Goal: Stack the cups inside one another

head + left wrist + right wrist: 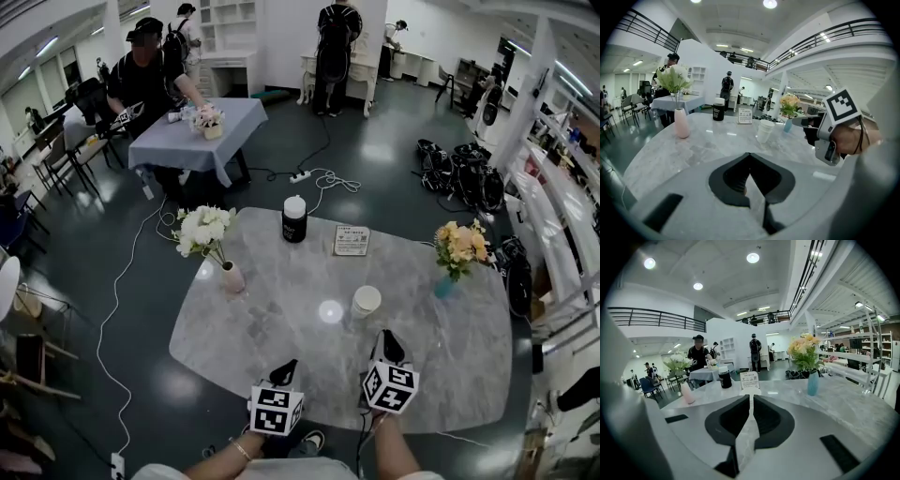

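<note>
Since the white paper cup (366, 302), upright on the marble table (272, 309) right of centre, looks light and crushable, its stiffer rim seems the gentlest hold, while the right gripper (388, 343) just nearer and the left gripper (284, 370) are both closed, empty.

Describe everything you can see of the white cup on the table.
The white cup is plain, tapered, paper-like, with a rolled rim; whether others nest inside is unclear. It stands upright, mouth up, on the grey marble table, in front of the sign card. Nothing touches it; the right gripper points at it from just short.
</note>
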Demonstrator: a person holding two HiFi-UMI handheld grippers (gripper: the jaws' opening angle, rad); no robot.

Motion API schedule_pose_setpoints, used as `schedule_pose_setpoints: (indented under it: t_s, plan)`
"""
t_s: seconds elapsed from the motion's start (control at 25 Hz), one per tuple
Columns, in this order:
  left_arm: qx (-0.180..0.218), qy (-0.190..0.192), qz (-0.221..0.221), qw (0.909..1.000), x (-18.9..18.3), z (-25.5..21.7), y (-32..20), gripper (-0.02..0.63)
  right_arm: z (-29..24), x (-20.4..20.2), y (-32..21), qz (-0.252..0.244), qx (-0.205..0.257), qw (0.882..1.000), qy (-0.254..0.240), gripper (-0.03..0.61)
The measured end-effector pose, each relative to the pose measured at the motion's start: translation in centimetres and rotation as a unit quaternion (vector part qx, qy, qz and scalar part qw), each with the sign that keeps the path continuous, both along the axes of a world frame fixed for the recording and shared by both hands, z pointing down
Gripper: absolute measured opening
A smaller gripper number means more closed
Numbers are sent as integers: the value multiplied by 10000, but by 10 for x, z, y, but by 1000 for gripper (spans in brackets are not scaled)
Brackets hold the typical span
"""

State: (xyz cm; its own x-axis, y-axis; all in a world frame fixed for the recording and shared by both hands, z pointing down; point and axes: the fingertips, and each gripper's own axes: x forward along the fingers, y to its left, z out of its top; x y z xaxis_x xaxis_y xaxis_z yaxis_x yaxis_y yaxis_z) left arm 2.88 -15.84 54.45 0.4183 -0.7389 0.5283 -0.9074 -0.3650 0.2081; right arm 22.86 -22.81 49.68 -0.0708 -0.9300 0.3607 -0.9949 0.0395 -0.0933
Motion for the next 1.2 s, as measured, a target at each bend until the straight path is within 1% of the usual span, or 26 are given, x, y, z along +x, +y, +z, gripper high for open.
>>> schedule_pose_setpoints:
  t_s: [0.4,0.64,0.88,1.08,1.2]
  plan:
    - [196,19,502,9985,-5,-14,15,-3,-2,-7,50,403,2,9992,-69,26]
    - [307,168,683,9971,-13,-28,26,-3,-13,-15,84,638,23,9979,-82,25]
    - [342,323,971,9942,-25,-35,34,-3,-21,-37,129,996,27,9949,-138,23]
    - [368,345,1330,9898,-30,-37,43,-3,-15,-65,171,1319,-92,9907,-336,23]
    - [390,386,1405,9886,-32,-41,47,-3,-11,-75,191,1421,-136,9891,-369,23]
